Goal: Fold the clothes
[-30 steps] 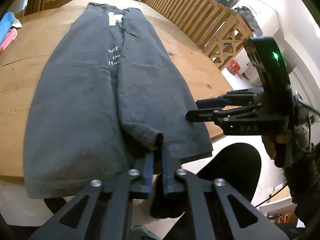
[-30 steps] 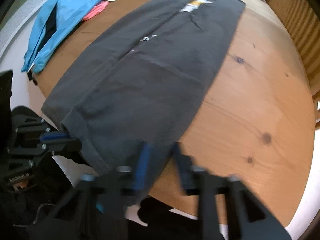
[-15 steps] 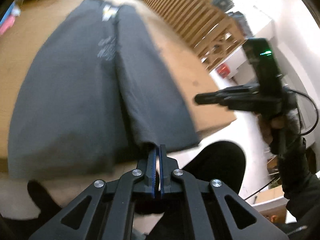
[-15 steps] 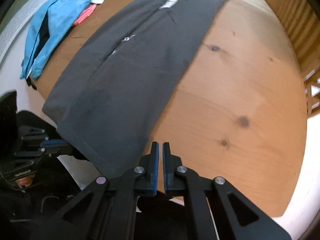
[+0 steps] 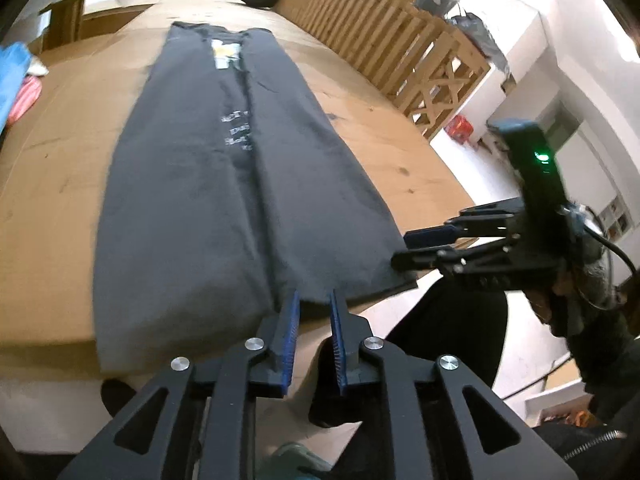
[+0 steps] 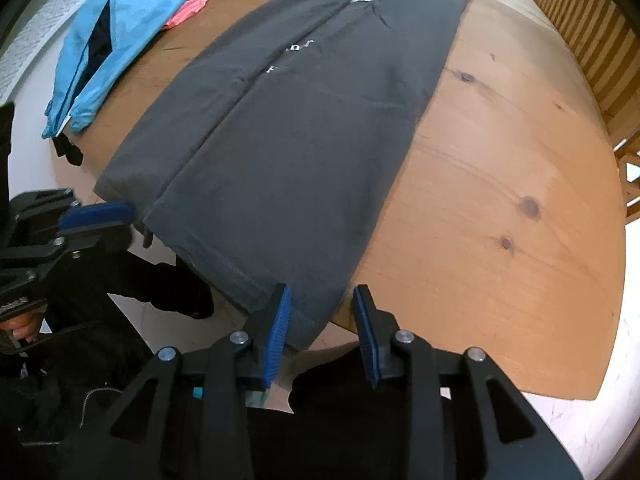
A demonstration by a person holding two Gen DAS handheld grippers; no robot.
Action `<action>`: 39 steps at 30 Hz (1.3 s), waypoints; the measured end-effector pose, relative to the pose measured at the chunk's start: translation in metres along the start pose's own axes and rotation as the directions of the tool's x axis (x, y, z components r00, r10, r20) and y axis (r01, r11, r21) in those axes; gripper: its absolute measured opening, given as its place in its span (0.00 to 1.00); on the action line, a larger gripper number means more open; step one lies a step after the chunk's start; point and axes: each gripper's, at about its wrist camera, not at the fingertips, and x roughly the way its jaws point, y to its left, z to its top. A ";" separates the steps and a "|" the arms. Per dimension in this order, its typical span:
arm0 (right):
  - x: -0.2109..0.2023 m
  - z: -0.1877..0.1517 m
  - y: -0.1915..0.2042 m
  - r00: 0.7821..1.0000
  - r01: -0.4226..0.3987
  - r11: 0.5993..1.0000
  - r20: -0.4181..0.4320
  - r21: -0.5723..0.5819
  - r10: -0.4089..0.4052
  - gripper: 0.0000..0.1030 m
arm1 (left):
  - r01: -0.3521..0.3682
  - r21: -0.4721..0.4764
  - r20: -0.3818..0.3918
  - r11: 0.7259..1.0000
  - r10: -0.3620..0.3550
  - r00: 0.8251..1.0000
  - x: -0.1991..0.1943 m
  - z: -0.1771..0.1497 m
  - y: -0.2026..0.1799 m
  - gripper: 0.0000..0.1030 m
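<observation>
**Both grippers parted at the shirt's near hem**

Through the left wrist camera I saw the dark grey T-shirt (image 5: 248,184) lying lengthwise on the wooden bench (image 5: 52,184), both sides folded in toward the middle, white lettering showing in the gap between the flaps. Its hem reached the near bench edge. My left gripper (image 5: 314,308) sat just at that hem where the two flaps meet, its blue-padded fingers (image 5: 291,336) spread apart and pinching nothing. To the right, the right gripper (image 5: 404,248) hovered at the shirt's near right corner, fingers parted, a green light glowing on its body. A slatted wooden railing (image 5: 384,44) ran along the far right.

Through the right wrist camera I saw the same shirt (image 6: 312,132) stretching away, its corner hanging slightly over the bench (image 6: 512,184) edge between my right gripper's (image 6: 320,300) spread fingers, which gripped nothing. The left gripper (image 6: 100,220) sat at the left, beside the hem. A blue garment (image 6: 116,36) and something pink (image 6: 188,10) lay farther left.
</observation>
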 end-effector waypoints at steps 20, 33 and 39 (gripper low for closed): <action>0.006 0.014 -0.010 1.000 0.016 0.999 0.001 -0.036 -0.016 0.04 | 0.113 0.010 -0.050 0.994 -0.112 0.992 0.016 0.014 -0.015 0.02; 0.016 0.021 0.004 0.995 -0.100 0.993 -0.012 0.070 0.101 0.37 | 0.043 -0.034 -0.056 0.999 -0.044 0.997 0.014 0.009 0.008 0.00; 0.027 0.020 0.031 1.000 -0.019 0.998 0.008 -0.058 0.020 0.12 | 0.085 -0.047 -0.102 0.995 -0.090 0.991 0.023 0.010 0.010 0.01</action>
